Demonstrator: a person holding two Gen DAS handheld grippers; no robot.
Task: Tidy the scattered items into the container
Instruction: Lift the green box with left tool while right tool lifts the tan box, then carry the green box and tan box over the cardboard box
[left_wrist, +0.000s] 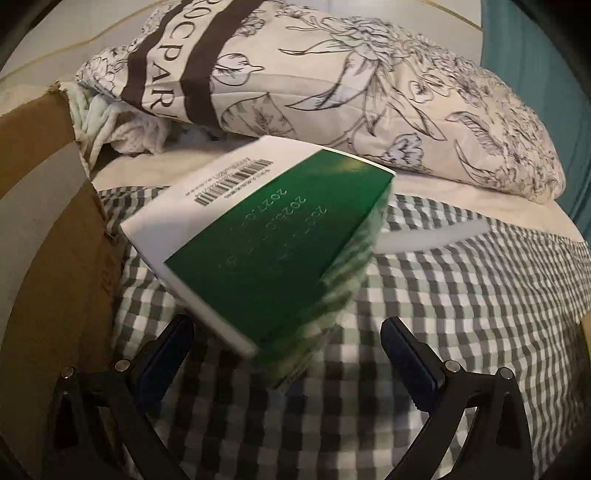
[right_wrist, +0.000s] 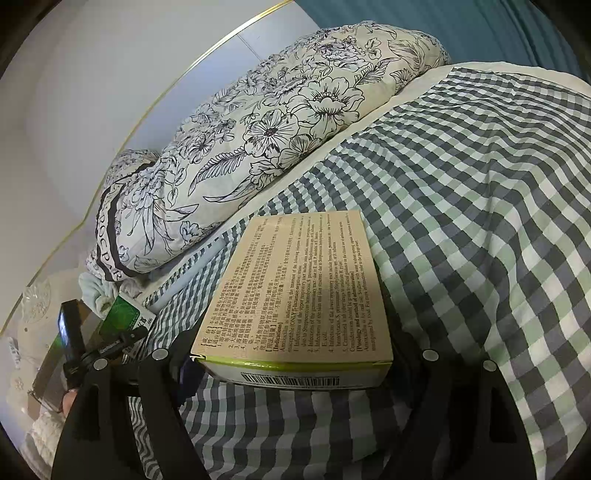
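Observation:
In the left wrist view a green and white box (left_wrist: 266, 243) with barcodes is blurred and tilted, just ahead of my left gripper (left_wrist: 288, 343), whose jaws stand wide apart and do not touch it. A brown cardboard container (left_wrist: 48, 236) lies at the left. In the right wrist view my right gripper (right_wrist: 295, 362) is shut on a beige medicine box (right_wrist: 299, 295) with printed text, held above the checked bedspread (right_wrist: 480, 221). The green box (right_wrist: 127, 314) and the left gripper (right_wrist: 107, 347) also show at the far left there.
A floral pillow (left_wrist: 369, 92) lies across the head of the bed, also in the right wrist view (right_wrist: 277, 129). Pale crumpled cloth (left_wrist: 122, 129) sits by the cardboard. A teal curtain (left_wrist: 535, 55) hangs at the right. A white wall is behind.

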